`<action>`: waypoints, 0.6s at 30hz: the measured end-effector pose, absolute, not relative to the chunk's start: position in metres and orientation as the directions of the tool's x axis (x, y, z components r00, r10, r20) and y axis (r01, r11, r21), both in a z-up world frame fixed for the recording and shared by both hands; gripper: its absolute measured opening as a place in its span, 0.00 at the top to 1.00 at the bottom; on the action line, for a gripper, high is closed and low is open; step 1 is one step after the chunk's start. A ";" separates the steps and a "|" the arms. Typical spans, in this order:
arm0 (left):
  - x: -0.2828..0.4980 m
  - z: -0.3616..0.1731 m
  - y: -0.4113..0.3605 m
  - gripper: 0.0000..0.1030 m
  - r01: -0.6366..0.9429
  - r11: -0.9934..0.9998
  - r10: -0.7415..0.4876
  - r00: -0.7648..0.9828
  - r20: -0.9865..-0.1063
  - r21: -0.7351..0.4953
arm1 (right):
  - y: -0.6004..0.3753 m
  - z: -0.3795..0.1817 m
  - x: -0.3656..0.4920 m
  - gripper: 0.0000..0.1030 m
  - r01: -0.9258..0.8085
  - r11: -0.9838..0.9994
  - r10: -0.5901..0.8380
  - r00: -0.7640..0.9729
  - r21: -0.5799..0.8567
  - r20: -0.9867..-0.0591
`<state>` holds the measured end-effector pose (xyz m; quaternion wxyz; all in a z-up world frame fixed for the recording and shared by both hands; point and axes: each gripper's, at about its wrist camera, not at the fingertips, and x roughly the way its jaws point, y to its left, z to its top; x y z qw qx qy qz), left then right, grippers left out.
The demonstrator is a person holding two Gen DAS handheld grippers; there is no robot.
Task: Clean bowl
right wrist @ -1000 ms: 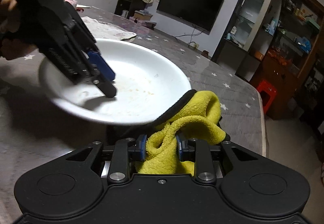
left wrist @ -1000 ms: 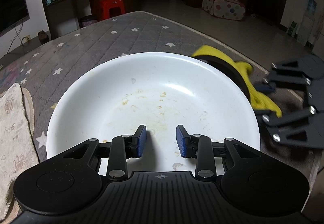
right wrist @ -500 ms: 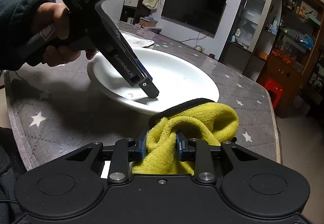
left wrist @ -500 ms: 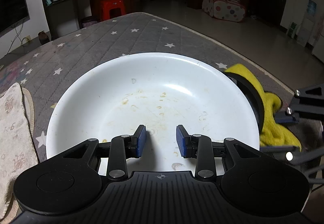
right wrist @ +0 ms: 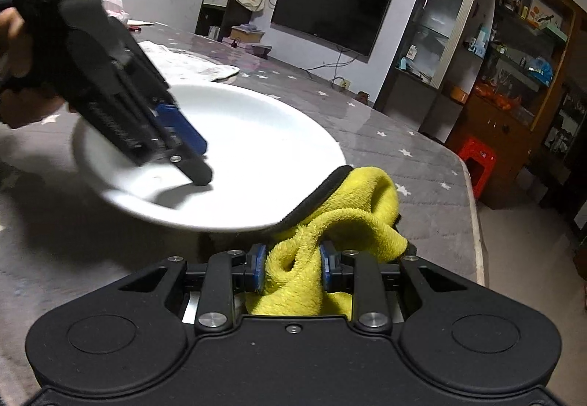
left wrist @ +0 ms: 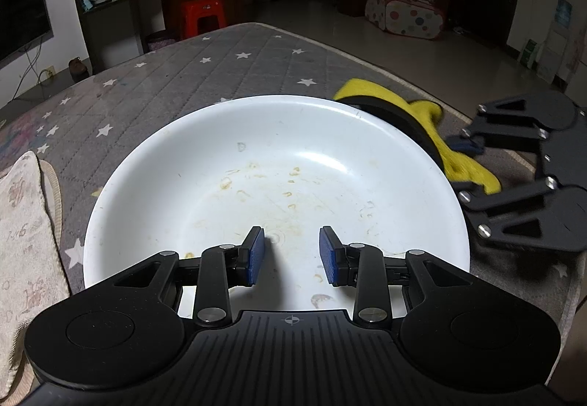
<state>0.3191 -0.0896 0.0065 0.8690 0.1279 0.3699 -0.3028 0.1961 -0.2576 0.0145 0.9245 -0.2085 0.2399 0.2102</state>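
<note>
A wide white bowl [left wrist: 279, 156] with brownish food smears inside rests on the grey star-patterned table cover [left wrist: 205, 75]. My left gripper [left wrist: 291, 255] is open, its blue pads over the bowl's near inside; one fingertip [right wrist: 200, 174] touches the bowl's inside [right wrist: 256, 156] in the right wrist view. My right gripper [right wrist: 292, 266] is shut on a yellow cloth with a black edge [right wrist: 341, 218], which lies against the bowl's rim. From the left wrist view, the cloth [left wrist: 422, 123] and right gripper [left wrist: 462, 145] sit at the bowl's far right rim.
A beige patterned cloth [left wrist: 25, 240] lies left of the bowl; it also shows in the right wrist view [right wrist: 190, 64]. The table edge [left wrist: 403, 83] runs close behind the yellow cloth. A red stool [right wrist: 477, 160] stands on the floor beyond the table.
My right gripper with the yellow cloth has swung back toward the bowl's far right rim after dropping lower and nearer half a second ago. The left gripper and bowl have stayed in place.
</note>
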 end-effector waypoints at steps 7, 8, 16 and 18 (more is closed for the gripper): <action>0.319 0.007 -0.089 0.60 0.609 0.793 -0.423 0.550 -0.720 -0.001 | -0.269 0.012 0.212 0.71 -0.478 0.840 0.291 0.797 -0.258 -0.529; 0.319 0.007 -0.089 0.57 0.607 0.795 -0.421 0.552 -0.720 0.000 | -0.271 0.013 0.212 0.71 -0.471 0.848 0.291 0.797 -0.244 -0.528; 0.307 0.013 -0.076 0.54 0.582 0.812 -0.395 0.583 -0.711 0.026 | -0.282 0.028 0.196 0.71 -0.382 0.912 0.263 0.826 -0.152 -0.499; 0.303 0.017 -0.071 0.52 0.576 0.817 -0.402 0.591 -0.699 0.018 | -0.284 0.035 0.192 0.71 -0.357 0.925 0.254 0.836 -0.131 -0.486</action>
